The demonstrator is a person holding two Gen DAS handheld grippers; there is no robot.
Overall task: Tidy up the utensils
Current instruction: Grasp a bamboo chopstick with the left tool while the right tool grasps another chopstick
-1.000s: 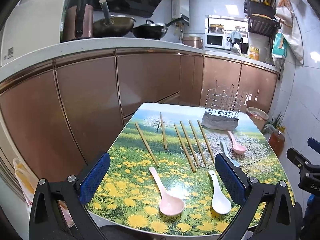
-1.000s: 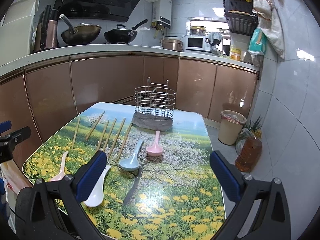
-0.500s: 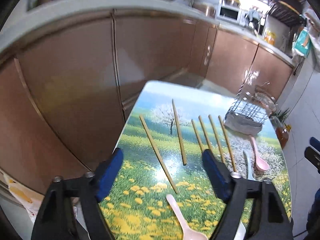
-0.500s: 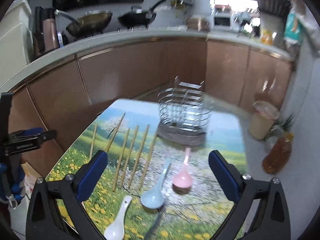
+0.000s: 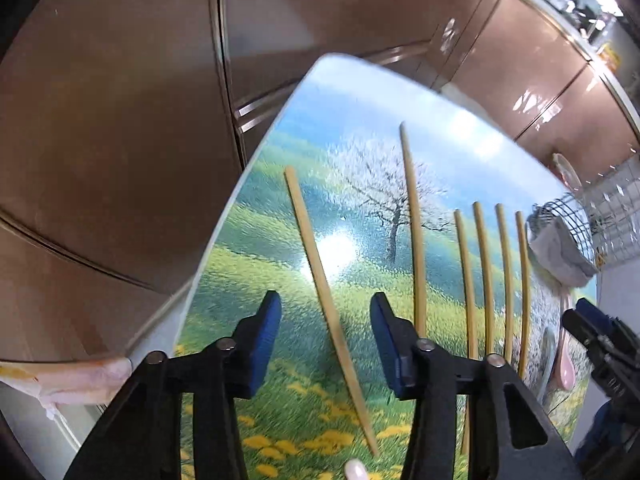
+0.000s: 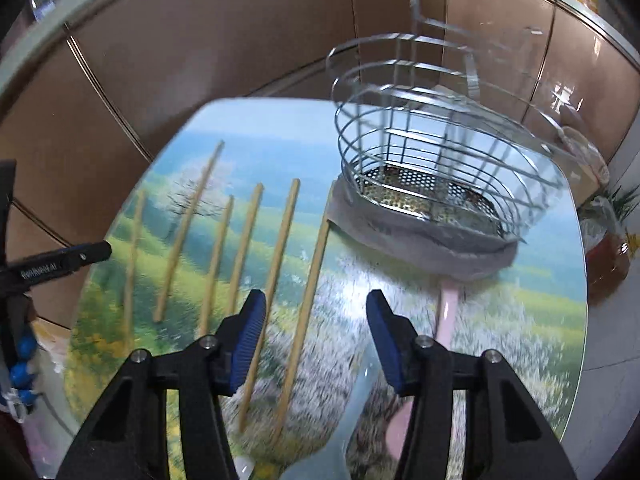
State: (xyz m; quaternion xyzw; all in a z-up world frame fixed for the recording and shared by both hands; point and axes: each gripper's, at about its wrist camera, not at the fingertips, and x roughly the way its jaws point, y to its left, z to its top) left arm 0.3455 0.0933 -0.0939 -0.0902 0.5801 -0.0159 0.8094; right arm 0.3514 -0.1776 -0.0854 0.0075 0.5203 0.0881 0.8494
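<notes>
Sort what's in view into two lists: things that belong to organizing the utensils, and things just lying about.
For the job:
- chopsticks, six on the table
- pink spoon
- blue spoon
- wire holder, empty
- left gripper, closing over a chopstick
- right gripper, closing over a chopstick

Lying about:
- grey cloth under the holder
- oil bottle
- cabinets
</notes>
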